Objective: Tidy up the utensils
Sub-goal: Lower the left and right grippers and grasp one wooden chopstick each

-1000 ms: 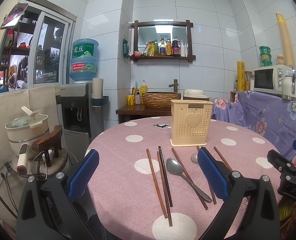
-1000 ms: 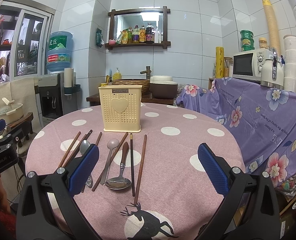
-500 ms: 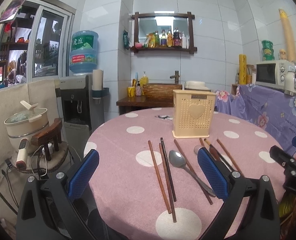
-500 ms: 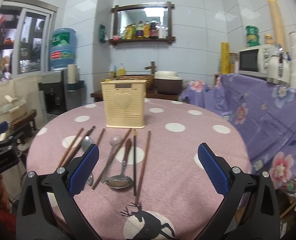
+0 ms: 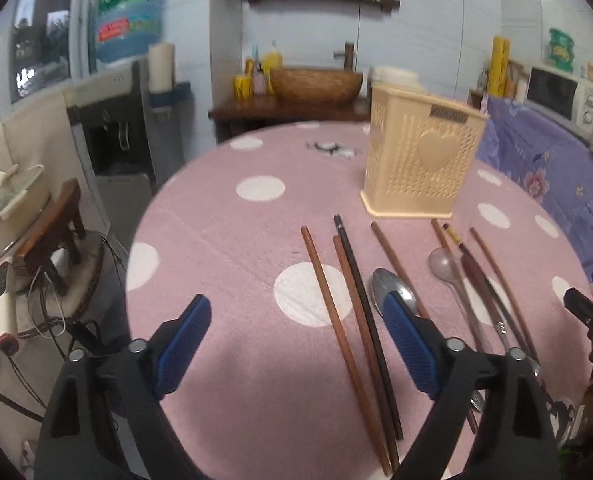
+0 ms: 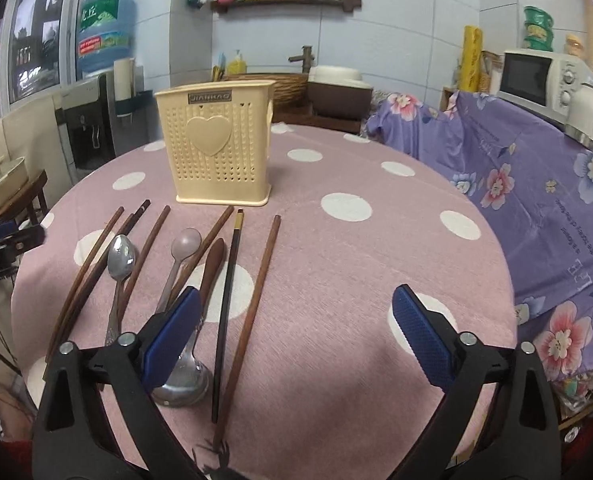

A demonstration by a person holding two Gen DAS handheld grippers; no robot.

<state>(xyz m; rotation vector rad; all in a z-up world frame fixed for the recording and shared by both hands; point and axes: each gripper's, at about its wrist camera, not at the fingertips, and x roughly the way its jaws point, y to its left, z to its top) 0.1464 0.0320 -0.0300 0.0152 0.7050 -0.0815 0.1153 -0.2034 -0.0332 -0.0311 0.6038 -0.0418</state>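
A cream plastic utensil holder (image 5: 420, 160) (image 6: 216, 144) with a heart on its side stands on the round pink polka-dot table (image 5: 232, 216) (image 6: 356, 248). In front of it lie several brown and black chopsticks (image 5: 336, 312) (image 6: 252, 304) and spoons: a steel spoon (image 5: 392, 292) (image 6: 120, 260), a pale spoon (image 5: 442, 264) (image 6: 184, 244) and a large steel spoon (image 6: 184, 380). My left gripper (image 5: 296, 344) is open above the table's near edge, over the left chopsticks. My right gripper (image 6: 296, 332) is open above the right chopsticks. Both are empty.
A water dispenser (image 5: 124, 136) and a stool with a pot (image 5: 16, 216) stand left of the table. A purple floral cloth (image 6: 536, 184) covers a counter with a microwave (image 6: 536, 76) on the right. A basin (image 5: 316, 84) stands behind.
Both grippers have tilted downward and moved closer to the table, so the utensils now lie nearer between the fingers. Both stay open.
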